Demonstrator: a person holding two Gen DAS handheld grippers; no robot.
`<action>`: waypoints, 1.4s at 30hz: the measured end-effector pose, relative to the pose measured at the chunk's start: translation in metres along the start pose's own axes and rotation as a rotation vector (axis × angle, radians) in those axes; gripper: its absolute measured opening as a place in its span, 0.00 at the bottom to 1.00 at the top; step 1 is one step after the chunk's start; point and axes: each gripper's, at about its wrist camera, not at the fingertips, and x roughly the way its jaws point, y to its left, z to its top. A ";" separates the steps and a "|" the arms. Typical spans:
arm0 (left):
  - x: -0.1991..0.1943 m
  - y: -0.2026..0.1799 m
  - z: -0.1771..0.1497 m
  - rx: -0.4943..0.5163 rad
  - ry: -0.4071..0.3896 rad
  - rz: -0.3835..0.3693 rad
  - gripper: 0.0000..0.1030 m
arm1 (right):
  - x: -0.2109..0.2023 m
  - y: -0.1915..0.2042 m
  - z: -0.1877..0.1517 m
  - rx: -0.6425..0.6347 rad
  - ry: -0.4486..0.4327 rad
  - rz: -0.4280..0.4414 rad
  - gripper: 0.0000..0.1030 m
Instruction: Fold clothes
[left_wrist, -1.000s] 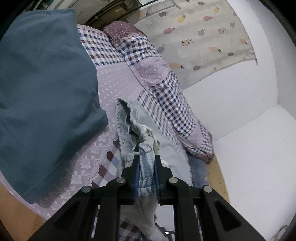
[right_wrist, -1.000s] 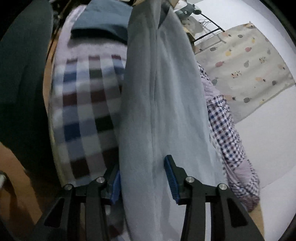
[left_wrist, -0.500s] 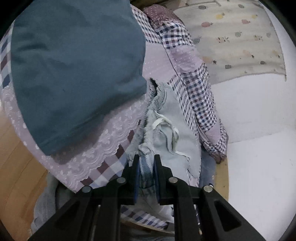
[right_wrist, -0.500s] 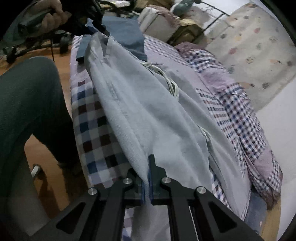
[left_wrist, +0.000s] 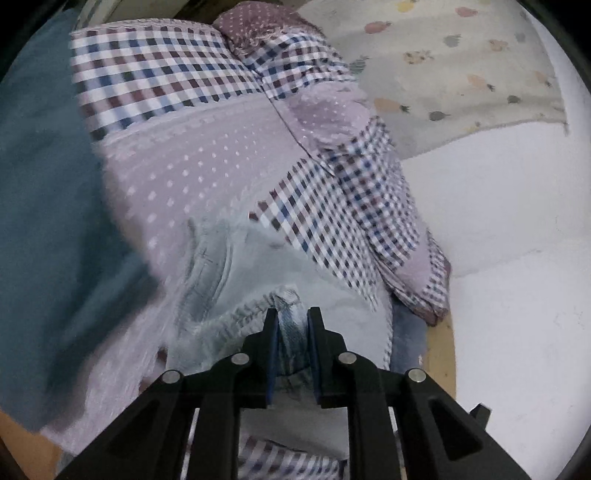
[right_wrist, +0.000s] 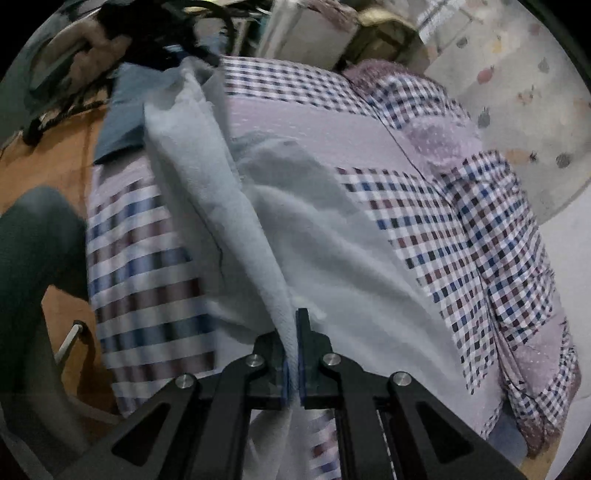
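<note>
Both hand-held grippers are gripping a pale blue fleece garment (right_wrist: 325, 236) over the checked bedspread (right_wrist: 461, 236): the right hand-held gripper (right_wrist: 293, 354) is pinching a thin fold fully closed, and the left hand-held gripper (left_wrist: 292, 332) is clamping a thicker bunched hem, jaws barely parted. Soft, light and limp, the garment is sagging between grips, so hems and corners look the surest holds. In the right wrist view its long axis is running from six o'clock toward eleven.
</note>
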 end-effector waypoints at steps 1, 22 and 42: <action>0.014 -0.002 0.012 -0.010 -0.003 0.009 0.16 | 0.013 -0.029 0.003 0.005 0.020 -0.001 0.02; 0.068 0.057 -0.040 0.473 -0.108 -0.176 0.68 | 0.073 -0.142 -0.061 0.515 -0.219 0.033 0.49; 0.062 0.054 -0.043 0.465 -0.028 -0.373 0.12 | 0.090 -0.021 -0.149 0.339 -0.066 -0.162 0.06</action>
